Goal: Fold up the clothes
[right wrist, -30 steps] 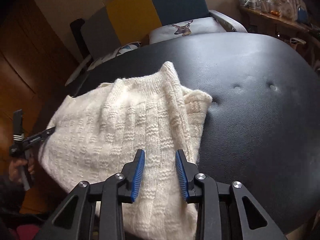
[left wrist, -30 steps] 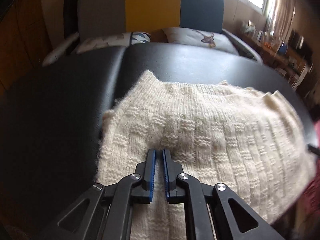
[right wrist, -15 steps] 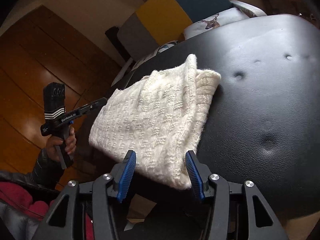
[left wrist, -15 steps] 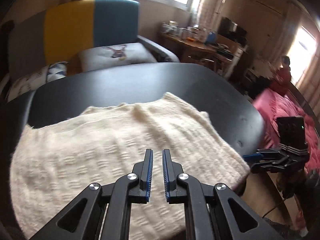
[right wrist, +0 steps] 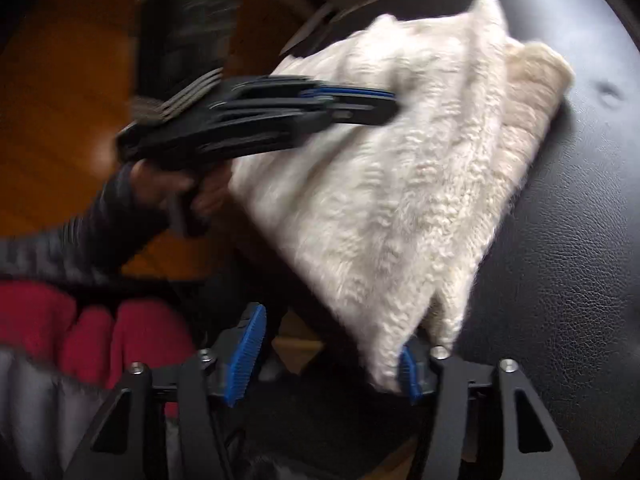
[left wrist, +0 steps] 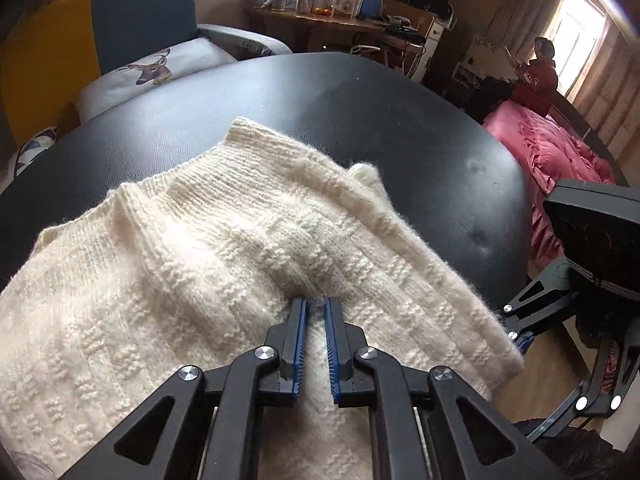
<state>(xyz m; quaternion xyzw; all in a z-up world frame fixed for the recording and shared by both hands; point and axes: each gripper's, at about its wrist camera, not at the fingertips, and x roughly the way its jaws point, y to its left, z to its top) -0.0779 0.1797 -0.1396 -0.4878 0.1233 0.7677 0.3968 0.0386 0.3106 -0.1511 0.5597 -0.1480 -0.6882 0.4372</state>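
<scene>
The left gripper (left wrist: 315, 312), nearly closed, pressed into the folded cream sweater (left wrist: 224, 264) on the black padded surface (left wrist: 400, 120). The right gripper (right wrist: 332, 344) gaped wide at its near corner, holding nothing. Soft, thick and springy, it would grip best at a folded edge. Only the right view showed its stacked layers.

One sweater (left wrist: 224, 264), two hand-held grippers (left wrist: 315, 312) (right wrist: 328, 356), one table (left wrist: 360, 108).
</scene>
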